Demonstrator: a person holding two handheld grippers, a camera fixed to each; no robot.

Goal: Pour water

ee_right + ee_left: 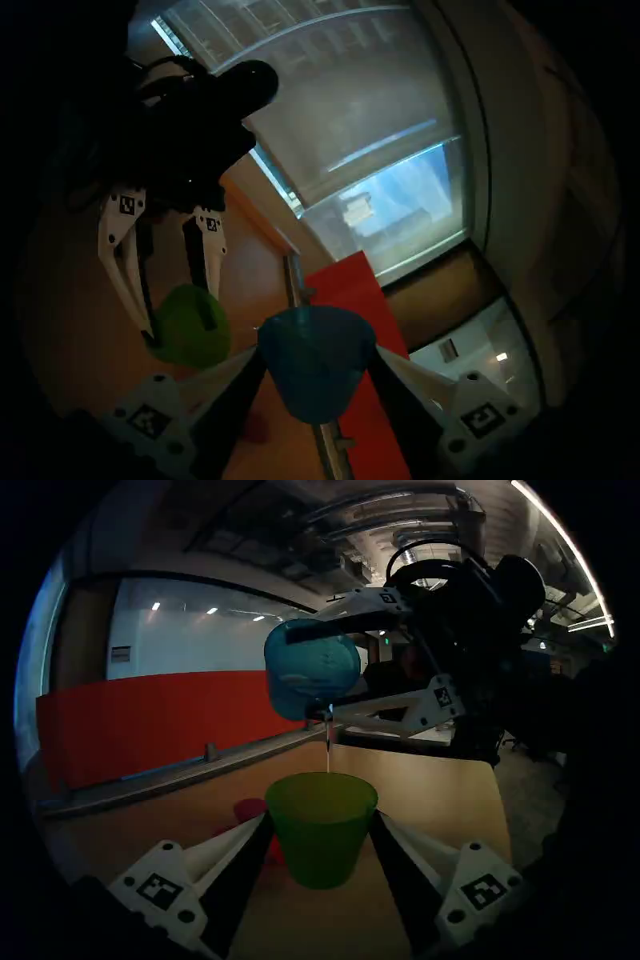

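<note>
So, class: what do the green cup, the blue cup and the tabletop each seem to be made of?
Green cup: probably plastic, matte, slightly translucent; its rim glows with light. Blue cup: likely plastic too, smooth and translucent; light shows through its wall. Tabletop: wood or wood-look laminate, smooth, even tan; which one is unclear.

An office: glass-walled room (200, 636), red partition (160, 720), exposed ceiling ducts (384, 516), strip lights (560, 532).
</note>
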